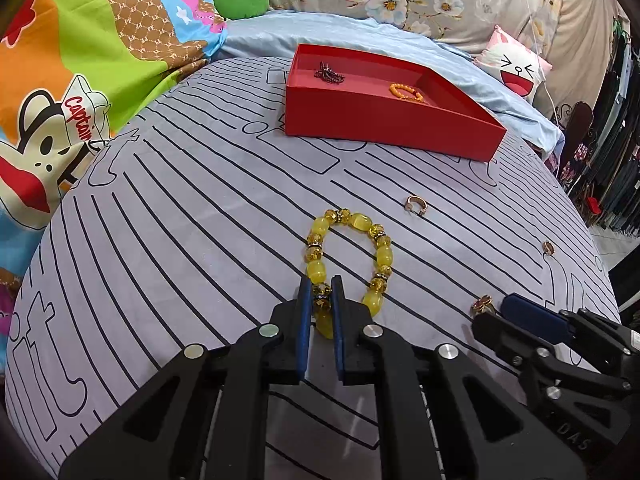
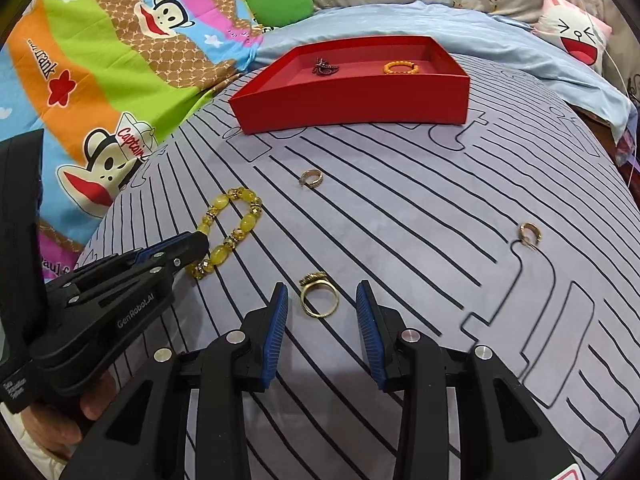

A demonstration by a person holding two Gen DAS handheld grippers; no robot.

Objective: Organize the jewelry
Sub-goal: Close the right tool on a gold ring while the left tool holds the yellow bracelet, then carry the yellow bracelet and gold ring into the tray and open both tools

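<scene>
1. Your left gripper point(image 1: 321, 295) pinches the yellow bead bracelet point(image 1: 348, 254) on the striped sheet point(image 1: 200, 208).
2. Your right gripper point(image 2: 322, 300) fingers stand spread around the gold ring point(image 2: 319, 299), near the red tray point(image 2: 360, 96).

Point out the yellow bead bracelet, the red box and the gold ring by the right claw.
yellow bead bracelet point(image 1: 383, 255): left wrist view, oval bead on its right side.
red box point(image 2: 352, 100): right wrist view, front wall.
gold ring point(image 2: 319, 300): right wrist view, its band.

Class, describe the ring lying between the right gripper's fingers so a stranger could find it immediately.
Start at the red tray on the striped grey bedcover. Come towards the right gripper; the gold ring lies flat between its open fingers. Unlike the two other rings farther off, it carries an ornate cluster on top.
</scene>
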